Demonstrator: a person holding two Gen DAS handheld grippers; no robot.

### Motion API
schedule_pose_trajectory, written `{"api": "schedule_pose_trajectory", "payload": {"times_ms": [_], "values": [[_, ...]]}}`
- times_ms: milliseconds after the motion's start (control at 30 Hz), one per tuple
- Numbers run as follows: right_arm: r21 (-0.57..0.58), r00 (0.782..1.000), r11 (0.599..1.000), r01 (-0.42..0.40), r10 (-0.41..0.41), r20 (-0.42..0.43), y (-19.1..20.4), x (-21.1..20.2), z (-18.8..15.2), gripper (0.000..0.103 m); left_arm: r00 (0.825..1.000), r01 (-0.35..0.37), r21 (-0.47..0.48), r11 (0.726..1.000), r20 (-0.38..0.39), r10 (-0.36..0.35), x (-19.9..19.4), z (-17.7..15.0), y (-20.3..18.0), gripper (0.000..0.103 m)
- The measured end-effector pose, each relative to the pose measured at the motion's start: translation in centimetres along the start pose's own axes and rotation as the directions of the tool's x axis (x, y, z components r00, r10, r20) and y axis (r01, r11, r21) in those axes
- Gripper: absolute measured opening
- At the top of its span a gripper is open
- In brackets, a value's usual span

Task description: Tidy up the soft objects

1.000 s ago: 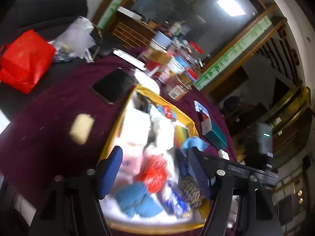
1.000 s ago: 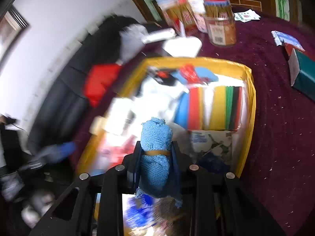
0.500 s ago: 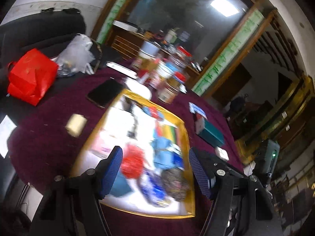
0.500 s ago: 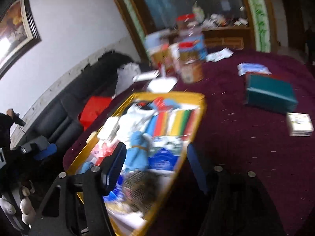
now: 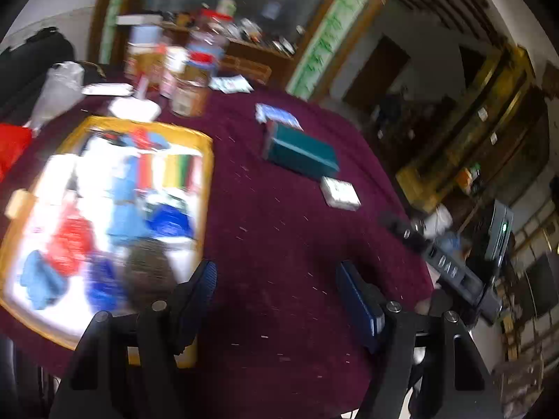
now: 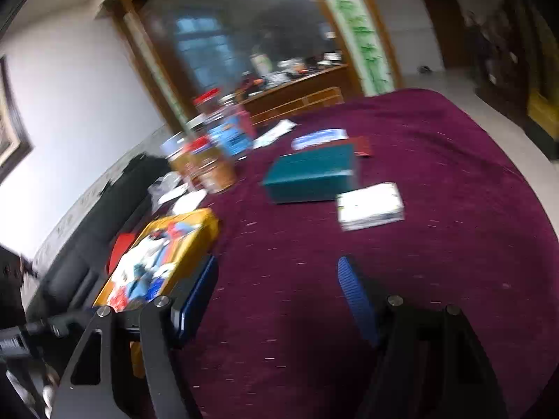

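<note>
Swung off to the right since a second ago, both views: then hovering over the yellow tray [image 5: 207, 188], now looking across bare maroon tabletop [image 5: 279, 230].

Far left, in the tray among the red, white and dark blue soft things, lies the light blue knitted roll [image 5: 122, 223]. Was clamped in the right-hand jaws a second ago; now let go and resting there, blurred, exact pose not clear.

Next along, left hand-held gripper [image 5: 276, 279]: released, jaws wide, nothing between them, only cloth beneath.

Further right on the tabletop, a teal box [image 5: 300, 153] and just beside it a small white box [image 5: 340, 193], both hard-looking and well apart from the tray.

Right hand-held gripper [image 6: 276, 282]: jaws opening, empty, the tray [image 6: 206, 223] off at its left edge.

Probably one item sorted, with both tools free for the next; no loose soft thing visible outside the tray from here.

Writing: none readable. Labels on the jars [image 5: 190, 87] behind the tray, print on the white box and green characters on the door-frame strips [image 5: 325, 42] all smeared by motion.
</note>
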State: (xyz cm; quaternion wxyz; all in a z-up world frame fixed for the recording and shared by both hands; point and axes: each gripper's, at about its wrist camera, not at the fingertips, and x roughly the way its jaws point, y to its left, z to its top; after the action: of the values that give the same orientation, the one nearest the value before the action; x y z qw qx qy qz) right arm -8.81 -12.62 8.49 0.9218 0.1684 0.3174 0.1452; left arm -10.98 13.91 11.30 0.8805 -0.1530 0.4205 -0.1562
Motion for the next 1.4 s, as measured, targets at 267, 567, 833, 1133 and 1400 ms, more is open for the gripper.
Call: {"api": "schedule_pose_trajectory", "payload": {"times_ms": [267, 567, 833, 1133, 1400], "values": [[0.166, 0.994, 0.985, 0.050, -0.065, 0.087, -7.4, 0.2, 7.4, 0.077, 0.995, 0.007, 0.058, 0.998, -0.095, -0.001, 4.3, -0.3, -4.2, 0.074], [0.301, 0.996, 0.954, 0.000, 0.027, -0.088, -12.6, 10.6, 7.8, 0.078, 0.983, -0.084, 0.131, 0.988, -0.149, 0.103, 7.1, -1.0, -5.8, 0.074], [0.288, 0.980, 0.952, -0.100, 0.144, -0.137, -12.3, 14.2, 6.5, 0.078, 0.951, -0.249, 0.316, 0.915, -0.100, 0.294, 10.1, -1.8, -8.4, 0.075], [0.133, 0.878, 0.944, -0.300, 0.328, -0.349, -5.5, 15.8, 3.7, 0.079, 0.897, -0.402, 0.396, 0.826, -0.012, 0.442, 10.1, -2.1, -7.9, 0.075], [0.016, 0.885, 0.960, -0.280, 0.265, -0.384, -3.4, 15.5, 2.6, 0.078, 0.859, -0.478, 0.427, 0.767, 0.047, 0.510, 10.6, -1.9, -7.2, 0.075]]}}
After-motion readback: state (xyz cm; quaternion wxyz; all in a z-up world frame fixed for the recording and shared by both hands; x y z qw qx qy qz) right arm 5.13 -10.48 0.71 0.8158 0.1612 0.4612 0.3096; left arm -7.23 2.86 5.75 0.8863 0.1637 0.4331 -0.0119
